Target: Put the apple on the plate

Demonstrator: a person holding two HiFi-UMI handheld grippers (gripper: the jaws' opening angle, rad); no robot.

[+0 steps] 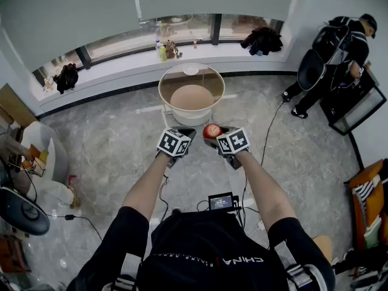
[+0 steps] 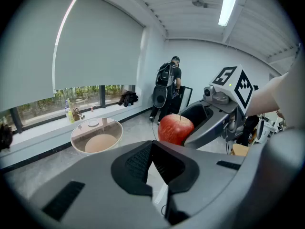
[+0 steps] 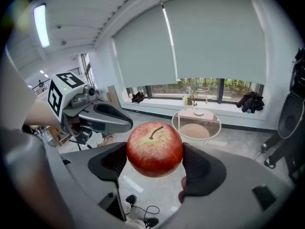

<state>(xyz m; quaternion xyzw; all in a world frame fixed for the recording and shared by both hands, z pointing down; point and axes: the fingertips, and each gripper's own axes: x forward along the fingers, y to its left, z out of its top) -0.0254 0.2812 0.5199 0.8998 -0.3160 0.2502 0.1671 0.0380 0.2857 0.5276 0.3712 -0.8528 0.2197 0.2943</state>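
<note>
Grey stone-patterned floor [image 1: 103,156] fills a bright room with a long curved window, its pale blinds drawn most of the way down. Seen from the head view, a person's two bare forearms reach forward, each hand carrying a gripper topped by a cube of square markers.

The right gripper [image 3: 154,164] is clenched on a red apple [image 3: 154,148]. Its two dark pads press the fruit from left and right, and the stem points up. The apple is held in the air above the floor, short of the table and not on any plate.

The left gripper [image 2: 151,164] hangs just beside the right one. Its jaws are closed together with nothing between them. From its own view the apple shows ahead and to the right, seated in the other gripper.

Beyond both grippers stands a round glass table [image 1: 160,92] with a tan disc showing beneath the clear top. A small pale plate [image 1: 190,71] sits on the far part of the glass.

Past the table runs a white windowsill [image 1: 121,67] carrying bottles and dark bundles of cloth. At the far right a second person [image 1: 339,44] in dark clothes with a backpack stands at a stand. On the floor by the wearer's feet lies a small screen [image 1: 222,201] with cables.
</note>
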